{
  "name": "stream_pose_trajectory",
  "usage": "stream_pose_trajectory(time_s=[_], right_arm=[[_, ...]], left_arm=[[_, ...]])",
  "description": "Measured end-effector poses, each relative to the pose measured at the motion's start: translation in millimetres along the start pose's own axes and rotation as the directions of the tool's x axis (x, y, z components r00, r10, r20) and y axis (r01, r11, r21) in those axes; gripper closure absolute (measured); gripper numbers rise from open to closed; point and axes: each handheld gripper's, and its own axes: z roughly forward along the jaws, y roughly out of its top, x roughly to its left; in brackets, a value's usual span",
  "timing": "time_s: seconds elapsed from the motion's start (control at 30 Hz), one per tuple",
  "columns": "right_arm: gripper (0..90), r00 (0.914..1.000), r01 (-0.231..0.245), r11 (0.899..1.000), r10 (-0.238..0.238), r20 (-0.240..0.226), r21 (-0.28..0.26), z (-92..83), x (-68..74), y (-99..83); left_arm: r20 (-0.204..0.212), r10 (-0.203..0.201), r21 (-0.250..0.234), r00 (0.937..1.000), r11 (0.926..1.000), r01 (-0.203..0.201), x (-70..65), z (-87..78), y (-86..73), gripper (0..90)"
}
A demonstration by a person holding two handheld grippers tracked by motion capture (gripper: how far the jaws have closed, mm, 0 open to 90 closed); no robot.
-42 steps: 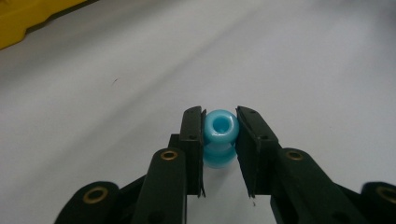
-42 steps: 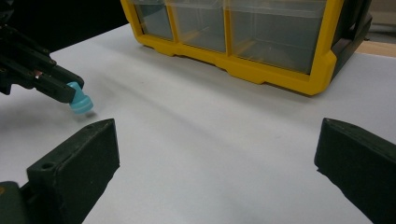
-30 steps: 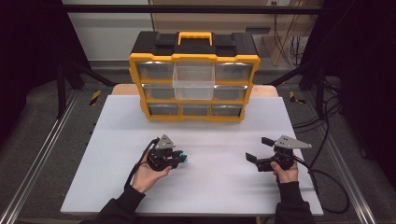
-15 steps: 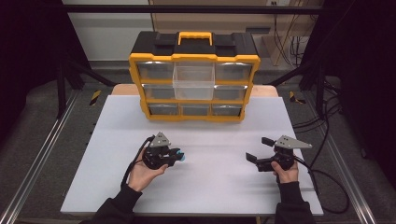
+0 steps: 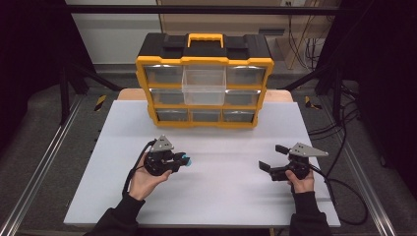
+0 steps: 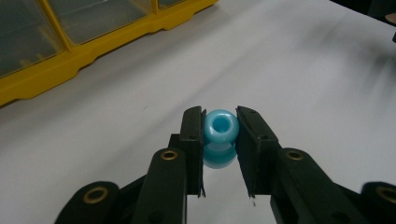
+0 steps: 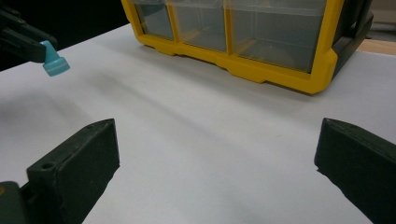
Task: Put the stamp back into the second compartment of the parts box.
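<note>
The left tool (image 6: 219, 130) is clamped on a small blue bead (image 6: 220, 128), its two jaws pressing the bead's opposite sides, held just above the white counter (image 5: 221, 196) left of centre and toward the near edge. The bead looks light, hard and glossy, so likely slippery; gripping across its rounded flanks, as now, seems the sensible hold. Its bore faces the left gripper view's camera, so its axis runs along the jaws. In the right gripper view it appears flared at one end. The right tool (image 5: 275, 157) stands wide and empty near the right edge. The yellow drawer organizer (image 5: 204, 88) sits at the far edge.
</note>
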Motion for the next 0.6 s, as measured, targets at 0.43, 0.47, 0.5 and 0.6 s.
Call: stream_pose_trajectory(time_s=[0.43, 0.47, 0.5, 0.6], right_arm=[[0.4, 1.0, 0.0, 1.0, 0.0, 0.004, 0.001, -0.1, -0.9, -0.5], [0.5, 1.0, 0.0, 1.0, 0.0, 0.005, 0.001, -0.1, -1.0, -0.5], [0.4, 1.0, -0.001, 1.0, 0.001, 0.005, 0.002, 0.1, -1.1, -0.5], [0.4, 1.0, -0.001, 1.0, 0.001, 0.004, 0.005, 0.6, -0.9, -0.8]], left_arm=[[-0.014, -0.004, -0.037, 0.9999, 0.9993, 0.004, 5.9, -21.0, 7.7, 72.3], [-0.016, -0.003, -0.04, 0.9999, 0.9992, 0.002, 7.1, -24.2, 8.9, 72.3], [-0.017, -0.002, -0.04, 0.9999, 0.9992, 0.002, 7.6, -25.2, 9.2, 72.3], [-0.019, -0.007, -0.047, 0.9998, 0.9989, 0.006, 8.8, -29.7, 10.8, 72.3]])
